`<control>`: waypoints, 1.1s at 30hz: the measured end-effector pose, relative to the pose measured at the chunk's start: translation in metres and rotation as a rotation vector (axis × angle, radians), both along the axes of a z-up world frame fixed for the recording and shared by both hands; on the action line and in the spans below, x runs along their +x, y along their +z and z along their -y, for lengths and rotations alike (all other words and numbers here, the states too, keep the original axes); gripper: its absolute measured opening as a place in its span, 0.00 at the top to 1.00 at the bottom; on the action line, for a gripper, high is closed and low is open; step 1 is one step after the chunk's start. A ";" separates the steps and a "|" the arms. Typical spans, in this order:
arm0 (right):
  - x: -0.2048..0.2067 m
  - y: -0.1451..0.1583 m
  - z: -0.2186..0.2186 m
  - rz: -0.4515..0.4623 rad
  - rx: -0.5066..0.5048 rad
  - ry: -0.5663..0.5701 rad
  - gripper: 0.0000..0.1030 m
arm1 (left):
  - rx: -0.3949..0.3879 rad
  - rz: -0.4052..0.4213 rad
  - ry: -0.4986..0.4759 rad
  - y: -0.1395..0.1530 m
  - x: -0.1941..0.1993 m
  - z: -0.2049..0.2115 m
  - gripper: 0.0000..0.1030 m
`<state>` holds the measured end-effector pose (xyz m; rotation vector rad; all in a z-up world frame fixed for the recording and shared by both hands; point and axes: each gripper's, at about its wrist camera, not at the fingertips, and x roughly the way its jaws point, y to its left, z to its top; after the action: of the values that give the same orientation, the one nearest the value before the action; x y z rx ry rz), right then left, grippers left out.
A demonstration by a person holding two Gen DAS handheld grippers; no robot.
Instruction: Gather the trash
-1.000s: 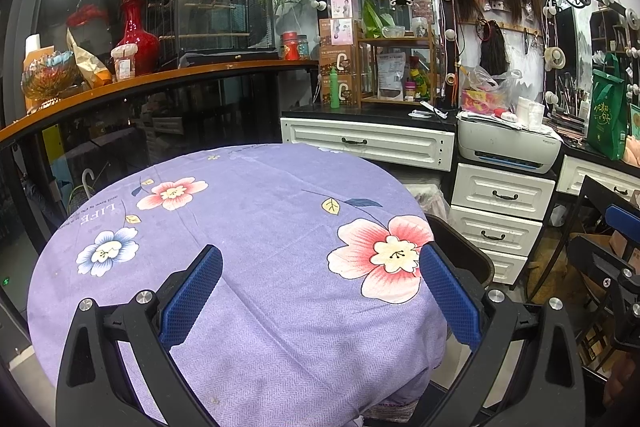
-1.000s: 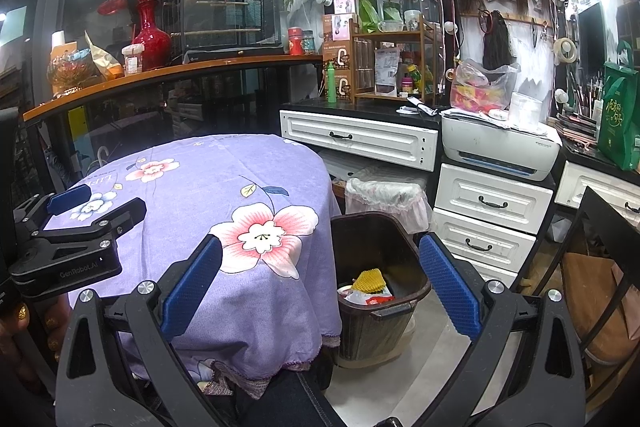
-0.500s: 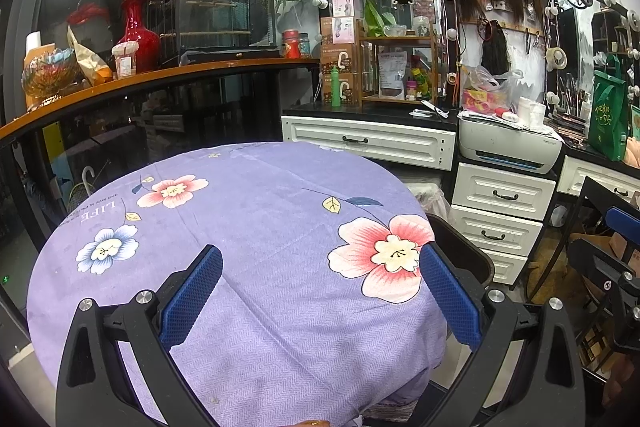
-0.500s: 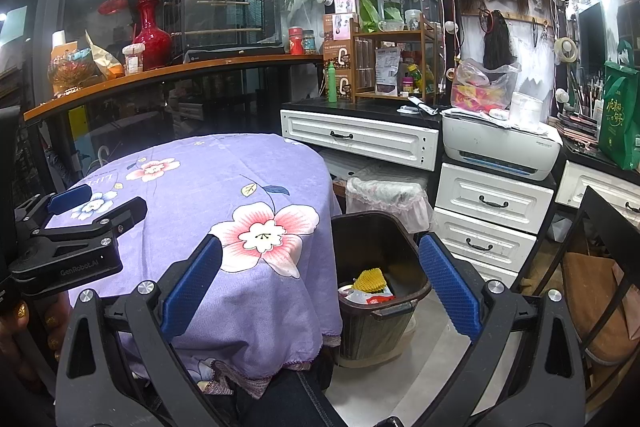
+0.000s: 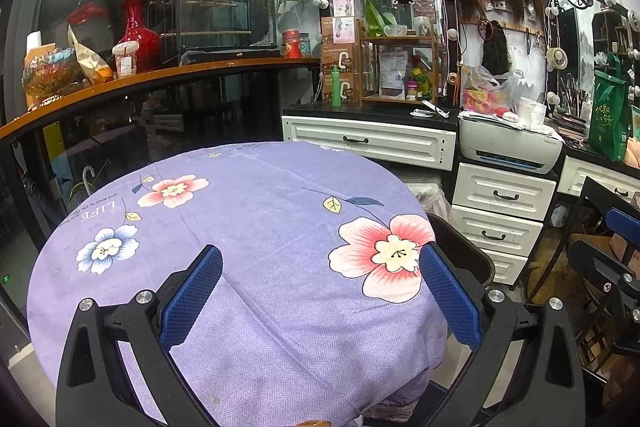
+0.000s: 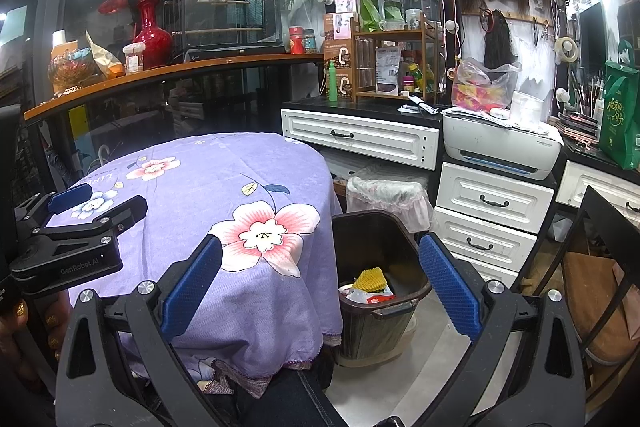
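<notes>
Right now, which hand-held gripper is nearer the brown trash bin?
Right. The right hand-held gripper hangs open beside the table edge, with the brown trash bin just ahead of it. The left hand-held gripper is open over the purple tablecloth, farther away.

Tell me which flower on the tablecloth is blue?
The small flower at the cloth's left edge, by the "LIFE" print. The other two flowers are pink.

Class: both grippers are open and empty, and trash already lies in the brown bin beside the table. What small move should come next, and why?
Probably pull both back to rest. The left gripper and right gripper hold nothing, the purple tablecloth shows no trash, and the brown bin already holds a yellow foam net and wrappers.
</notes>
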<state>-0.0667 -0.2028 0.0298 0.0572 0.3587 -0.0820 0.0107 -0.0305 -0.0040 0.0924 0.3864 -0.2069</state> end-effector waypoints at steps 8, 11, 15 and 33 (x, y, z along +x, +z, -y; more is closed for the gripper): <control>0.001 -0.001 0.000 -0.002 0.001 0.000 0.06 | 0.001 0.000 -0.001 0.000 0.000 0.000 0.05; 0.001 -0.001 0.000 -0.002 0.001 0.000 0.06 | 0.000 -0.001 0.000 0.000 0.000 0.000 0.05; 0.000 -0.002 -0.002 -0.002 0.001 0.001 0.06 | -0.003 0.001 0.001 0.000 0.000 -0.001 0.05; 0.002 0.000 -0.001 -0.004 0.003 0.000 0.06 | -0.025 -0.028 -0.008 0.002 0.004 -0.001 0.05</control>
<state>-0.0649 -0.2017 0.0296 0.0600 0.3625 -0.0811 0.0143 -0.0291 -0.0022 0.0664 0.4116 -0.2209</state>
